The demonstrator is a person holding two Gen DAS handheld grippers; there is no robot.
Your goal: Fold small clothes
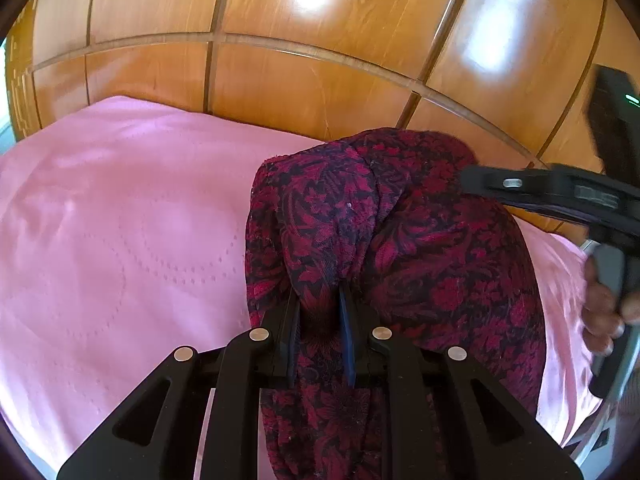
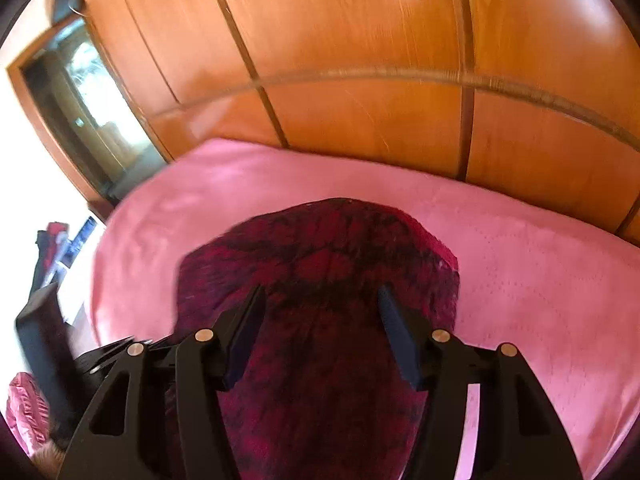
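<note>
Left gripper (image 1: pixel 320 300) pinched tight on a bunched fold of the dark red floral garment (image 1: pixel 400 240), fabric squeezed between the two black fingers (image 1: pixel 290 332) and spilling out both above and below them. Draped up and away from the pinch in a rumpled mound, then falling to the right and down past the gripper body toward the lower edge of the left wrist view. Spread beneath it, a pink quilted bedcover (image 1: pixel 120 220), with glossy wooden wardrobe panels (image 1: pixel 320 60) rising behind.

Right gripper (image 2: pixel 320 300) spread apart, nothing pressed between its fingers (image 2: pixel 396 332); the same garment (image 2: pixel 320 248) lying directly under and ahead of the gap, blurred, reaching forward to a rounded far edge on the pink bedcover (image 2: pixel 520 260). No contact between pads and cloth that can be made out. Seen from the left wrist view, entering from the right edge above the garment's right side, a hand (image 1: pixel 604 312) wrapped around its grey handle. Wooden panels (image 2: pixel 360 80) again behind, a dark doorway-like opening (image 2: pixel 80 120) at far left.
</note>
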